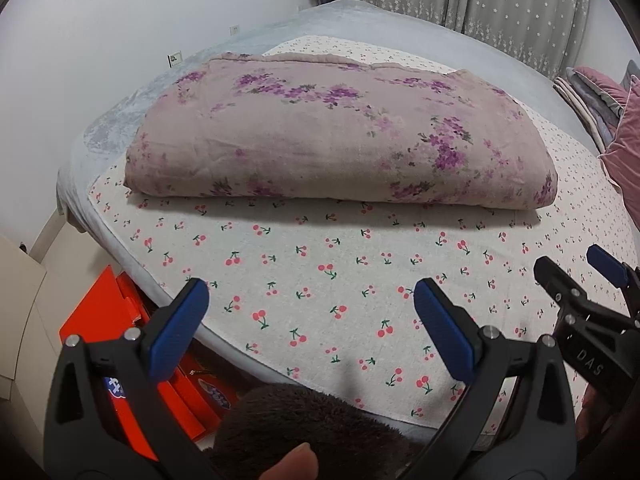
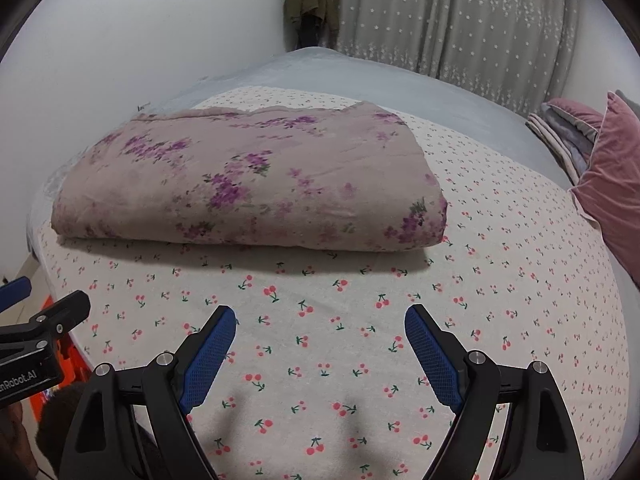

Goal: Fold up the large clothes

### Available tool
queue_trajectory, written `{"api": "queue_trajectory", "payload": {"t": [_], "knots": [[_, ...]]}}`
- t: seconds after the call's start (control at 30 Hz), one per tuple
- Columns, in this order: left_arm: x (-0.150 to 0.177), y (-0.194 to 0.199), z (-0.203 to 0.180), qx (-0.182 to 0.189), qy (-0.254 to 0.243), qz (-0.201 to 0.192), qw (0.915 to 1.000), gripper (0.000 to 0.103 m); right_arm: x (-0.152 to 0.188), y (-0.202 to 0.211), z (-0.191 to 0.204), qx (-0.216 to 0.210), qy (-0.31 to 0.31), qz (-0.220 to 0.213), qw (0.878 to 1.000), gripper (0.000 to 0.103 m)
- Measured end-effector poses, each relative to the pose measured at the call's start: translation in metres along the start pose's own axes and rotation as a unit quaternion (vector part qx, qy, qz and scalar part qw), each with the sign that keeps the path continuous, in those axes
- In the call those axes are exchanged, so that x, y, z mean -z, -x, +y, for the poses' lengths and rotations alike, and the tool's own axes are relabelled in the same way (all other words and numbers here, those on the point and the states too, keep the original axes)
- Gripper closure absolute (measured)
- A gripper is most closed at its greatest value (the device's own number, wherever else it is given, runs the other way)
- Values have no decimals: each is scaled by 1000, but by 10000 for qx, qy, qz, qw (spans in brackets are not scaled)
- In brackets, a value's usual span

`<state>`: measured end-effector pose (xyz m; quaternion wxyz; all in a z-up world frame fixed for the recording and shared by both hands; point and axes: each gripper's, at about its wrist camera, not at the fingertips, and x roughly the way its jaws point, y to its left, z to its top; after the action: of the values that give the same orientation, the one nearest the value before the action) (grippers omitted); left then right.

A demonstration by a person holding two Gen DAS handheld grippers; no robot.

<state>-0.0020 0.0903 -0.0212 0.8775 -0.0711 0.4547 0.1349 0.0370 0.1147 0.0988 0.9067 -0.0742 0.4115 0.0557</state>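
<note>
Now the quilt [image 1: 340, 132] lies folded thick across the far half of the bed [image 1: 320, 280], rounded fold toward us. Both claws, left [image 1: 312, 320] and right [image 2: 320, 352], hang spread wide and empty over cherry sheet. Next fold, likely: pinch both near corners together, lift evenly. Pillows [image 2: 604, 168] crowd the right; the left bed edge drops near the quilt's end.

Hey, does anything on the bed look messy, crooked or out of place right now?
Nothing much stands out. The floral quilt lies folded flat on the cherry-print sheet; only its far edge is slightly uneven. Left gripper and right gripper are open, holding nothing.
</note>
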Motion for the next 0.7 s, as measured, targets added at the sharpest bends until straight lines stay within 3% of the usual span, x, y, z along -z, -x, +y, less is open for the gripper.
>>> {"api": "queue_trajectory", "payload": {"t": [0.7], "knots": [[2, -8, -5, -50, -24, 103, 9999, 1, -2, 4, 3, -126, -7, -14, 9999, 15]]}}
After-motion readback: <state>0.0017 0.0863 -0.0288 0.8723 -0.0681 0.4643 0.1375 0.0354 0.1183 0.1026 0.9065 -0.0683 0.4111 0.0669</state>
